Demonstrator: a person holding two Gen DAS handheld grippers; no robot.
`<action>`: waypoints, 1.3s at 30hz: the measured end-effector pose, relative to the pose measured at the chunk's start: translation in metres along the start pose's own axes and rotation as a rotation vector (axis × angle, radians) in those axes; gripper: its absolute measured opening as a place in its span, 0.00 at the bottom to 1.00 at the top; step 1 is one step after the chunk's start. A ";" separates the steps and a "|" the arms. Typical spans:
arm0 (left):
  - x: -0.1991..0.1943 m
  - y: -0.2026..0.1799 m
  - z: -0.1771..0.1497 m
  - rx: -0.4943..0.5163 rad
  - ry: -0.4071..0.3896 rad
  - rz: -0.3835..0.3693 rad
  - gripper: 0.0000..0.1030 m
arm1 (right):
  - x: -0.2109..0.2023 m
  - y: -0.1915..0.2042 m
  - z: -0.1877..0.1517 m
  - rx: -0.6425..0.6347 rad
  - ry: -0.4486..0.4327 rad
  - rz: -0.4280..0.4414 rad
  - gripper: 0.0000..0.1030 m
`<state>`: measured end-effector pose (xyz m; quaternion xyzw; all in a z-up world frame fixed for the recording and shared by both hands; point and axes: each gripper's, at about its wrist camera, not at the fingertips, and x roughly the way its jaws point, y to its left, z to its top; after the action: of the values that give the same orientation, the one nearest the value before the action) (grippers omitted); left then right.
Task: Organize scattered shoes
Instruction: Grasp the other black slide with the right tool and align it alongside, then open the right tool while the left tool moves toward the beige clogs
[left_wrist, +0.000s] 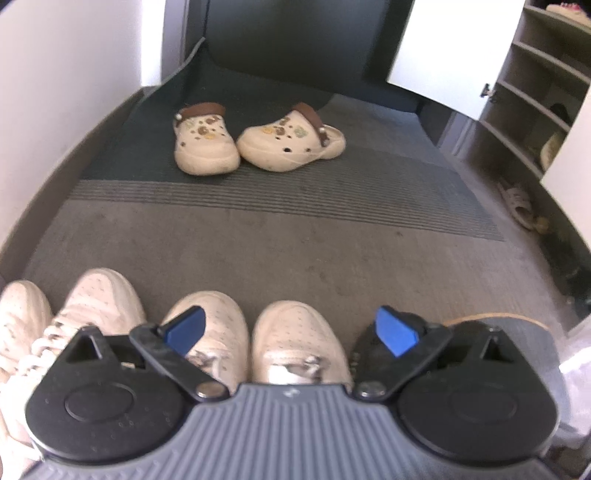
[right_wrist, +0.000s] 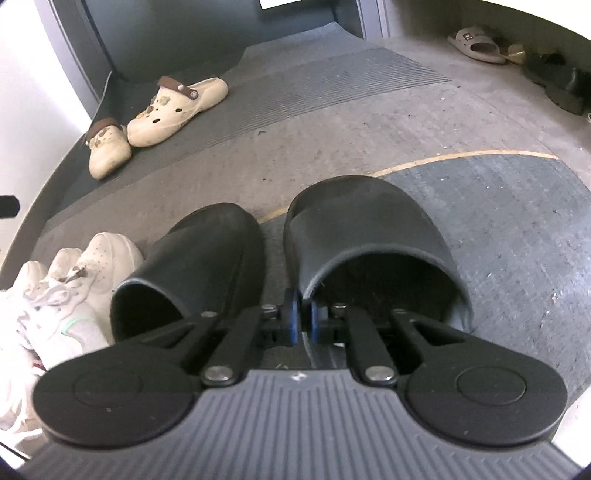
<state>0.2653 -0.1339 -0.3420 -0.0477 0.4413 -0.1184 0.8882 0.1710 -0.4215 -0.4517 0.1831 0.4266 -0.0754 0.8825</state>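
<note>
Two black slippers (right_wrist: 280, 254) | two clogs (left_wrist: 255, 138) | right fingers (right_wrist: 302, 319) pinch slipper's edge (left fingers (left_wrist: 291, 332) wide)

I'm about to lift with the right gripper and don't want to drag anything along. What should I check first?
1. Right gripper shut on the inner rim of the black slipper: ok, the rim appears pinched.
2. Other black slipper apart from the held one: ok, a gap shows between them.
3. Left gripper open, holding nothing: ok.
4. White sneakers side by side, out of the lift path: ok.
5. Cream clogs paired: not ok, they point different ways.
6. Free shelf in the shoe cabinet: cannot tell.
</note>
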 end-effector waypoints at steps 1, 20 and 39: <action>-0.001 -0.001 0.000 0.005 -0.004 -0.008 0.97 | 0.000 0.003 0.001 0.004 0.002 0.005 0.10; -0.004 0.001 -0.007 0.060 -0.005 -0.293 1.00 | -0.008 0.001 -0.002 -0.014 0.089 0.094 0.58; 0.212 -0.010 0.224 0.293 -0.107 -0.025 0.96 | -0.011 0.062 0.084 -0.157 -0.025 0.238 0.80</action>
<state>0.5649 -0.2010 -0.3680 0.0705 0.3707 -0.1899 0.9064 0.2430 -0.3970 -0.3789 0.1616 0.3957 0.0610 0.9020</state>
